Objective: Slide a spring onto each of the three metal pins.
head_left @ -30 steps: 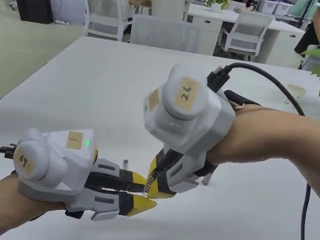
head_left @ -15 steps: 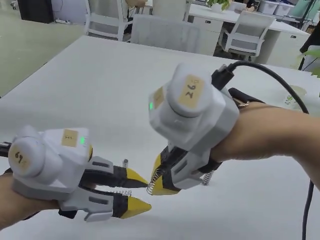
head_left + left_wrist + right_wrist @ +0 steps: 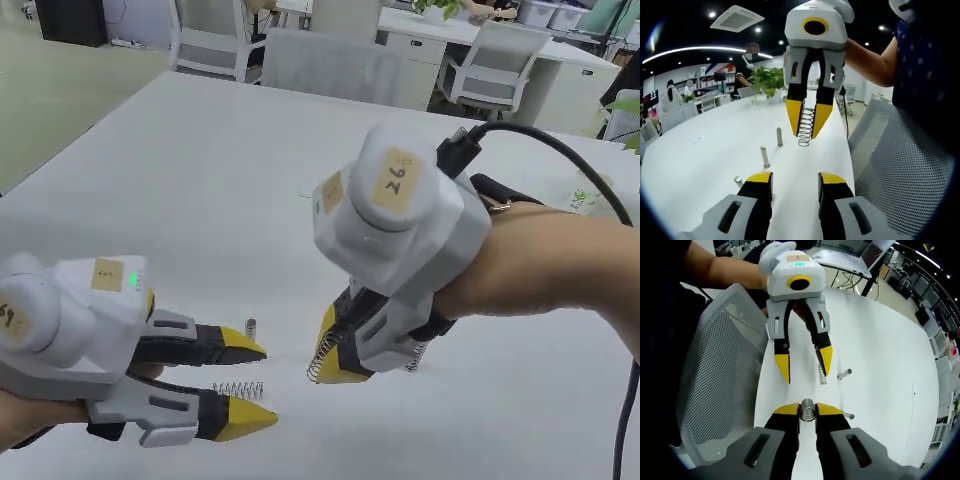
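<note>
One thin steel coil spring [image 3: 805, 127] clamped end-down in right gripper [image 3: 338, 368], probably for lowering over short upright metal pin [image 3: 251, 328] | left gripper [image 3: 796, 176] jaws apart over second loose coil spring [image 3: 238, 389] lying on white bench [image 3: 200, 180], likely next pickup

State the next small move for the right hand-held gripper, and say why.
Likely carry the spring clamped in the right hand-held gripper over a bare upright pin and lower it on: the spring hangs above the table, apart from that pin.
</note>
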{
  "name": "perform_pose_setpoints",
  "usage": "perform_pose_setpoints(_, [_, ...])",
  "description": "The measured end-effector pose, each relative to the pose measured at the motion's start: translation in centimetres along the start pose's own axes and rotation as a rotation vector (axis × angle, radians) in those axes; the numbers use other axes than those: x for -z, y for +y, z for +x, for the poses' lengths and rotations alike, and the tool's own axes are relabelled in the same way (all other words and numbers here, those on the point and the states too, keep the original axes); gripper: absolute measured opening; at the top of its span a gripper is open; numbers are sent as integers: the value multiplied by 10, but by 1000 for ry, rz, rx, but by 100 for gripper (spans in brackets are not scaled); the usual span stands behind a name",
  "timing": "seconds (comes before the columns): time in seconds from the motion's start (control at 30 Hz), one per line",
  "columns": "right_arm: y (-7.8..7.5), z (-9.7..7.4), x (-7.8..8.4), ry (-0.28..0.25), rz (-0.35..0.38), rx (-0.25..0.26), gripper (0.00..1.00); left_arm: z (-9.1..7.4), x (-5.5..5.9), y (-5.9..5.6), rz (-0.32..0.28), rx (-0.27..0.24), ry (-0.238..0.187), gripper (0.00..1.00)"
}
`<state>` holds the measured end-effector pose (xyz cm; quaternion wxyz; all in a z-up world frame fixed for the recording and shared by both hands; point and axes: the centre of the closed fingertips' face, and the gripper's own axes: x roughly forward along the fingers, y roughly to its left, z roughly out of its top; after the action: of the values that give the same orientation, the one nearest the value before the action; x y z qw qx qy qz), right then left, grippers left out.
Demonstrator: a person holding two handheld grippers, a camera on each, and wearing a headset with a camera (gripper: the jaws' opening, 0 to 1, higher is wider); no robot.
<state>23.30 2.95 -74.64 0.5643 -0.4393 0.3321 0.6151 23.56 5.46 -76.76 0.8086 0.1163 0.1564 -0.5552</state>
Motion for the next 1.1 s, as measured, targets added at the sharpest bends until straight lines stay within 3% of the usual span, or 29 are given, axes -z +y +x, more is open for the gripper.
perform_pose_setpoints(0.67, [-14,-6,17,13,41,18,9,-26,27,21,-84,-129,10,41])
perform_pose_setpoints(1.1, [-36,-12,34,31,81,56,9,-26,32,20,-99,-149,9,45])
